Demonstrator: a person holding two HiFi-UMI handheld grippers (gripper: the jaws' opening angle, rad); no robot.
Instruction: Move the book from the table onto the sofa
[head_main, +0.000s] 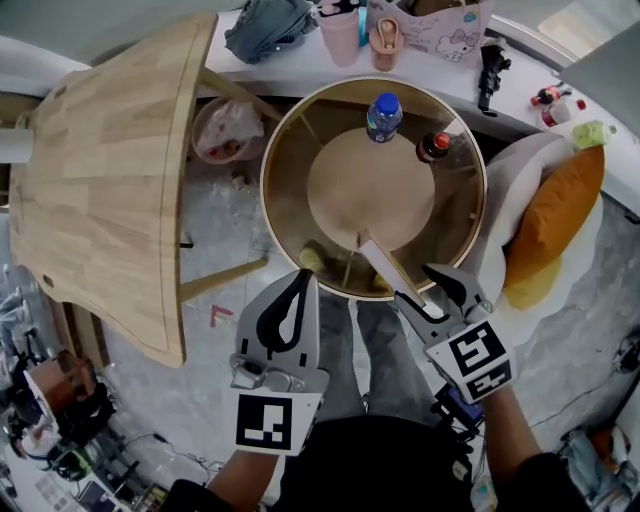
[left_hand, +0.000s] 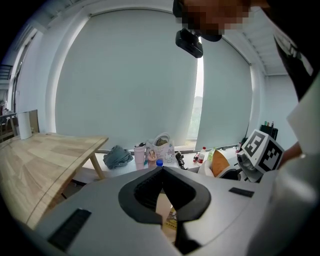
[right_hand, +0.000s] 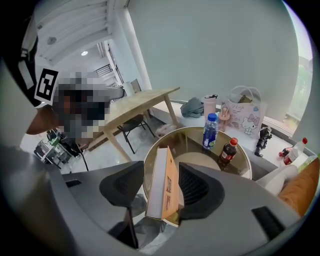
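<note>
Book (right_hand: 162, 192) stands between open pads of right claw (right_hand: 161, 167); left claw (left_hand: 161, 169) closed, empty.

On the round glass table (head_main: 285, 160) stand a blue-capped bottle (head_main: 383, 117) and a red-capped bottle (head_main: 433, 147)

we see a pale wooden desk (head_main: 100, 180) on a grey speckled floor (head_main: 215, 215), a white ledge (head_main: 290, 72) under wide pale blinds (left_hand: 125, 75), daylight through a narrow gap (left_hand: 199, 110).
</note>
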